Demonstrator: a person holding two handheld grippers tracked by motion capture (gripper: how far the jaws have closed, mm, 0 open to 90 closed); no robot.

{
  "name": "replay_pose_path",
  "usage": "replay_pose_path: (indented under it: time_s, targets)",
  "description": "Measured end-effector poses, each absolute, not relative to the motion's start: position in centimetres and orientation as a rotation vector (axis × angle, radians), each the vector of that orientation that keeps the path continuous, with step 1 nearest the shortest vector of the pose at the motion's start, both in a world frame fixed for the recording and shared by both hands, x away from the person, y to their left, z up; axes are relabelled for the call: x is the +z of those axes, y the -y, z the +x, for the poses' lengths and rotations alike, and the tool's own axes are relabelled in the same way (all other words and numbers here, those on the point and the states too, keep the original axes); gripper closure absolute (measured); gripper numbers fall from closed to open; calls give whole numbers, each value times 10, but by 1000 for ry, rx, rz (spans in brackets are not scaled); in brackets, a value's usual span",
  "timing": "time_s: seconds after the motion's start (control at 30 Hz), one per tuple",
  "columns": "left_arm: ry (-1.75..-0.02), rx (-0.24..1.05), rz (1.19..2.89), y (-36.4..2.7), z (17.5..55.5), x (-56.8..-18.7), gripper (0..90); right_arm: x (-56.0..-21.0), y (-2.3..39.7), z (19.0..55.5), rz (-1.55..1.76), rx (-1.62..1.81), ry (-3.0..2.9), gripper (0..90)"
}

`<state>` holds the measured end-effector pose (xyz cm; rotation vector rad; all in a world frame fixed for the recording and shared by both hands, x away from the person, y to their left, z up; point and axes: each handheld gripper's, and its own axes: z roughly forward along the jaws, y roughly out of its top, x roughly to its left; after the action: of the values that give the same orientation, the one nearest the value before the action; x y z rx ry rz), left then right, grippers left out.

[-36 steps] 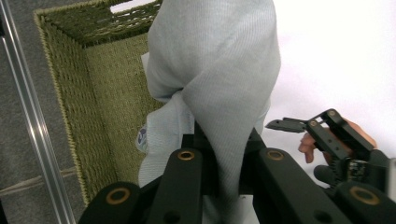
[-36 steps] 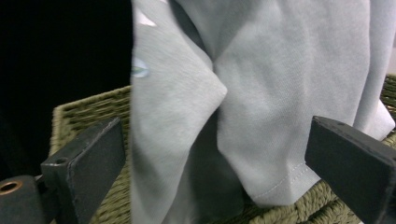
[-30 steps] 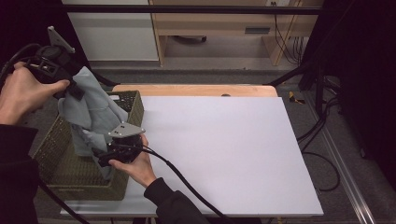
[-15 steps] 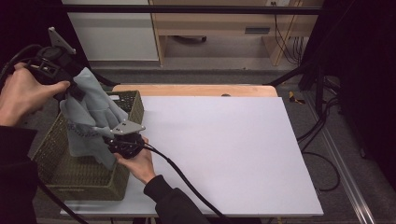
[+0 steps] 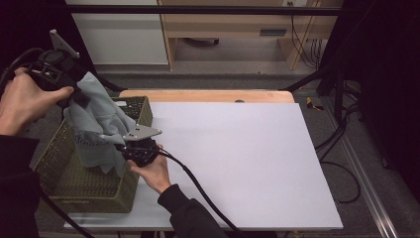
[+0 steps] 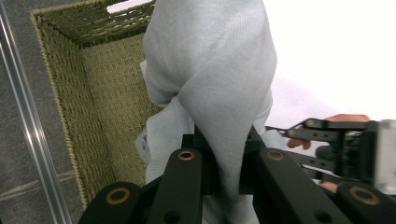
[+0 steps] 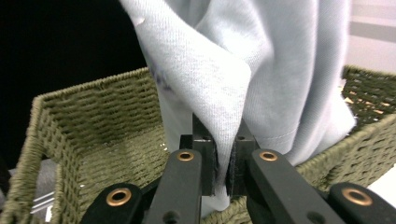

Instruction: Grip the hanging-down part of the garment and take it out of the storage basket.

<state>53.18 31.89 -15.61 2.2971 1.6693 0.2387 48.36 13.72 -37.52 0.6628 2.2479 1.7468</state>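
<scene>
A pale grey-blue garment (image 5: 99,126) hangs over the green wicker basket (image 5: 74,183) at the table's left. My left gripper (image 5: 74,91) is raised above the basket's far left and is shut on the garment's upper part (image 6: 219,107). My right gripper (image 5: 121,148) stands at the basket's right wall, shut on a lower fold of the garment (image 7: 224,93). In the left gripper view the right gripper (image 6: 336,144) lies beyond the cloth. The basket's inside (image 7: 107,154) sits below the hanging cloth.
The white tabletop (image 5: 237,158) stretches right of the basket. A wooden strip (image 5: 208,95) runs along the table's far edge. Cables (image 5: 198,188) trail from the right gripper across the table's front. A metal rail (image 6: 28,121) runs beside the basket.
Both grippers have risen with the garment, drawing it farther up out of the basket. The right gripper has moved up and slightly right along the basket's wall.
</scene>
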Motion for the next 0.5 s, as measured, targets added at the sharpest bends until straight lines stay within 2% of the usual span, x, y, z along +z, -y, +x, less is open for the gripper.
replay_pose_path:
  time_s: [0.5]
  targets:
    - [-1660,239,2282,-320,531,-157,828,-336,-89,481,634,1787,-2178,863]
